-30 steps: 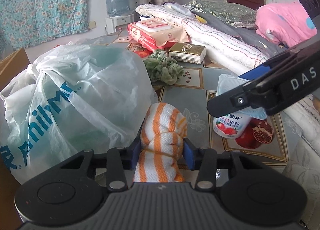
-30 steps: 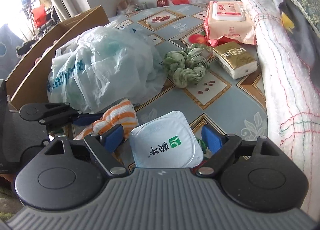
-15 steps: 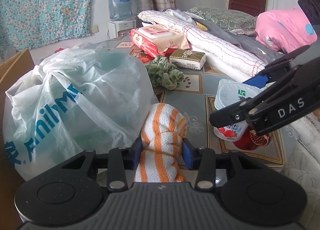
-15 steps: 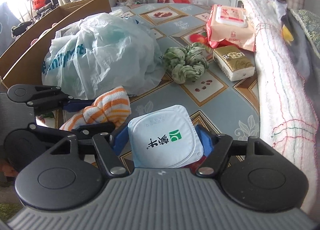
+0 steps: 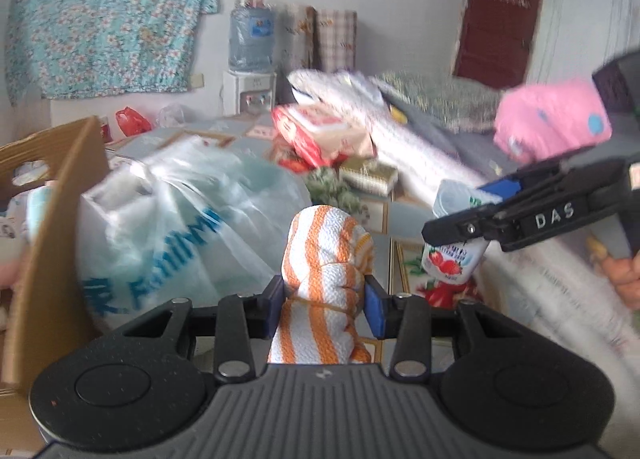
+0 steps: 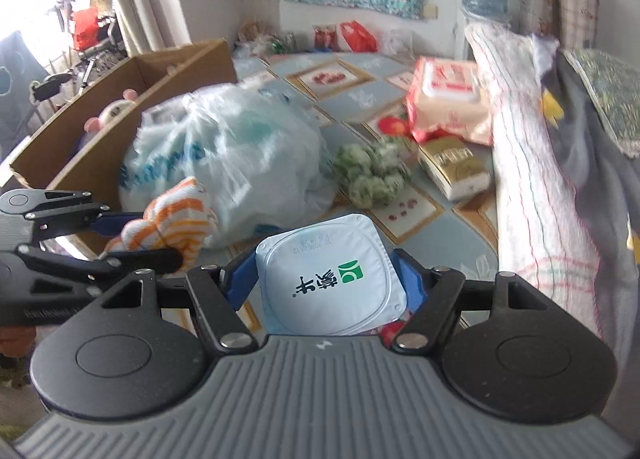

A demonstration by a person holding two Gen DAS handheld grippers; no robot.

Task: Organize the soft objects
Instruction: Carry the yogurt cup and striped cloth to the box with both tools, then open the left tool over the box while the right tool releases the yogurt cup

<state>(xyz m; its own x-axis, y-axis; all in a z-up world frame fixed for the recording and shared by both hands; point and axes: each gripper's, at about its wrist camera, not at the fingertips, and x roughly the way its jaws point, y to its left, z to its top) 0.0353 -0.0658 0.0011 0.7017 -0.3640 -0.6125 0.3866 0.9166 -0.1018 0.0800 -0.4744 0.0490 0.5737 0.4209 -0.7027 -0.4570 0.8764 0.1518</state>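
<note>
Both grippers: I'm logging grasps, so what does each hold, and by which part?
Left gripper pinches the striped towel roll around its middle; right gripper clamps the yogurt cup by its sides under the lid.

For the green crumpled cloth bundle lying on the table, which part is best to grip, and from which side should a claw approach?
Probably grip the green crumpled cloth bundle across its bunched middle, coming from above. It lies low in a soft heap, with the white plastic bag close on one side and the gold rectangular box on the other, so a sideways approach looks crowded.

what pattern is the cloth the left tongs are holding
Orange and white stripes on the rolled cloth; clearest in the left wrist view.
</note>
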